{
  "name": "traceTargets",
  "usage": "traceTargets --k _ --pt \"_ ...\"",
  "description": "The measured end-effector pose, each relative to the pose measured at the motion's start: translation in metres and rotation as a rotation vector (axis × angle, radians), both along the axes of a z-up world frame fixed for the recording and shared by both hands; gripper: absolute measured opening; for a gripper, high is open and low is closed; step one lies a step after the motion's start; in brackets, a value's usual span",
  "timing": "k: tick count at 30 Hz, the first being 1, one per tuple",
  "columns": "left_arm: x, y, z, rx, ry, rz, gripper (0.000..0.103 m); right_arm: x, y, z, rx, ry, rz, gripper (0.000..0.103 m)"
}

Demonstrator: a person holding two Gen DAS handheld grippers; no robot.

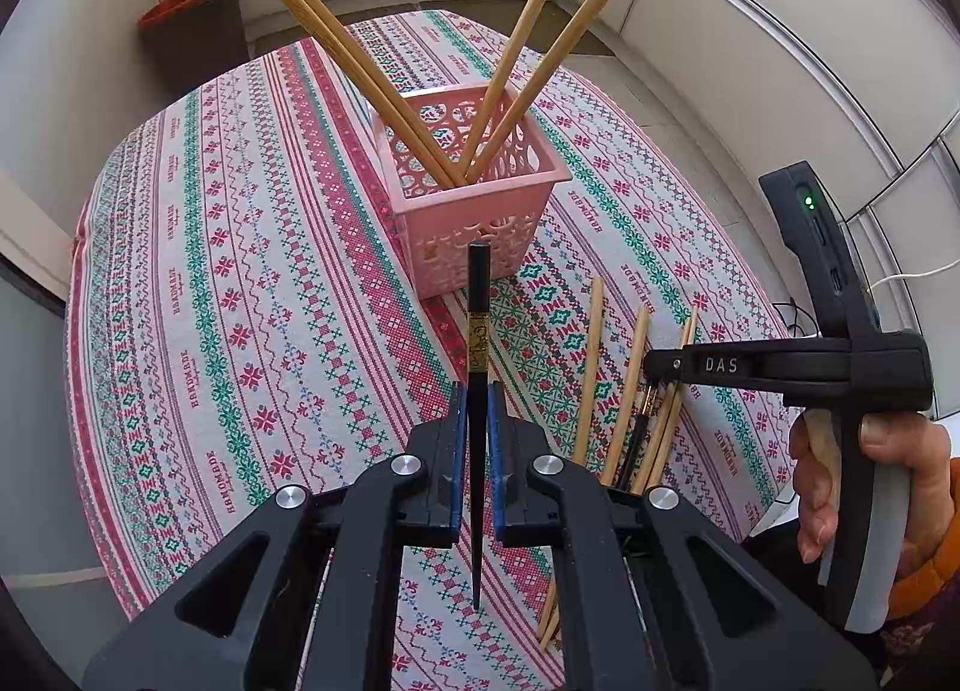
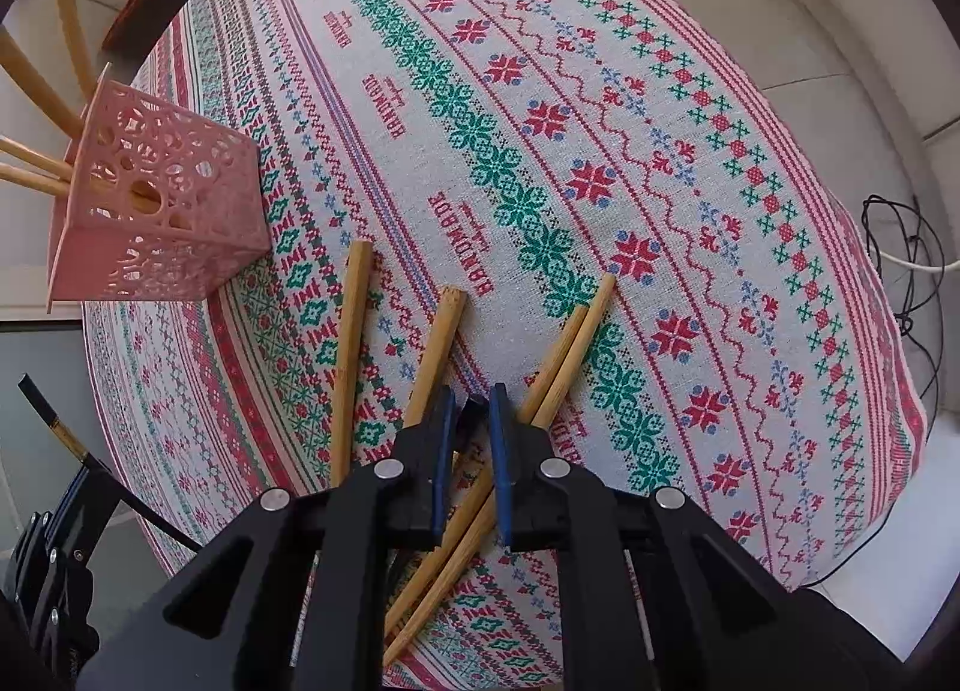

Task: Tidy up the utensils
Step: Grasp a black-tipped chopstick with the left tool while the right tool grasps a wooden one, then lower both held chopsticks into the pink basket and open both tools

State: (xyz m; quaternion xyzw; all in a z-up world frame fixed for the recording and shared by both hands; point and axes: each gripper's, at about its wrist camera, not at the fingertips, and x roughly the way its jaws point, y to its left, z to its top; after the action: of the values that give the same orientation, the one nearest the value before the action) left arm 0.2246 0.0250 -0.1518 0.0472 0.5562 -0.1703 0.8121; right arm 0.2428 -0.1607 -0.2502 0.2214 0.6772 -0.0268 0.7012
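Observation:
My left gripper point(image 1: 478, 403) is shut on a black chopstick point(image 1: 478, 331) with a gold band, held upright above the table just in front of the pink perforated basket point(image 1: 474, 193). The basket holds several bamboo chopsticks point(image 1: 336, 36) leaning outward. Several more bamboo chopsticks point(image 1: 591, 367) lie on the cloth to the right. My right gripper point(image 2: 472, 403) is low over that pile point(image 2: 351, 343), its jaws narrowly apart around the end of a second black chopstick point(image 2: 474, 412). The right gripper also shows in the left wrist view point(image 1: 657, 362).
The table is covered by a patterned red, green and white cloth point(image 1: 240, 247). A brown bin with a red rim point(image 1: 198, 24) stands beyond the far left edge. Cables point(image 2: 912, 271) lie on the floor to the right. White wall panels surround the table.

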Motion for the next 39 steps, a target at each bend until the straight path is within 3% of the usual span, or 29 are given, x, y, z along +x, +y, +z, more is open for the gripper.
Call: traceTargets --k 4,6,10,20,31,39 --pt "0.001 0.002 0.000 0.005 -0.005 0.011 0.006 0.001 0.018 0.000 -0.052 -0.010 0.014 0.016" --pt "0.000 0.004 0.004 -0.005 -0.021 0.020 0.006 0.002 0.023 0.000 -0.072 -0.038 0.004 0.011" --pt "-0.010 0.011 0.017 -0.025 -0.070 0.023 0.006 -0.003 0.017 0.010 -0.014 -0.112 -0.024 0.009" --pt "-0.049 0.023 0.066 -0.101 -0.215 0.064 0.006 -0.062 0.030 0.111 0.008 -0.508 0.115 0.007" --pt "-0.060 0.021 0.100 -0.137 -0.307 0.077 0.006 -0.091 0.021 0.177 -0.007 -0.630 0.176 0.007" --pt "-0.054 0.024 0.133 -0.144 -0.372 0.082 0.006 -0.093 0.016 0.243 -0.025 -0.740 0.189 0.007"
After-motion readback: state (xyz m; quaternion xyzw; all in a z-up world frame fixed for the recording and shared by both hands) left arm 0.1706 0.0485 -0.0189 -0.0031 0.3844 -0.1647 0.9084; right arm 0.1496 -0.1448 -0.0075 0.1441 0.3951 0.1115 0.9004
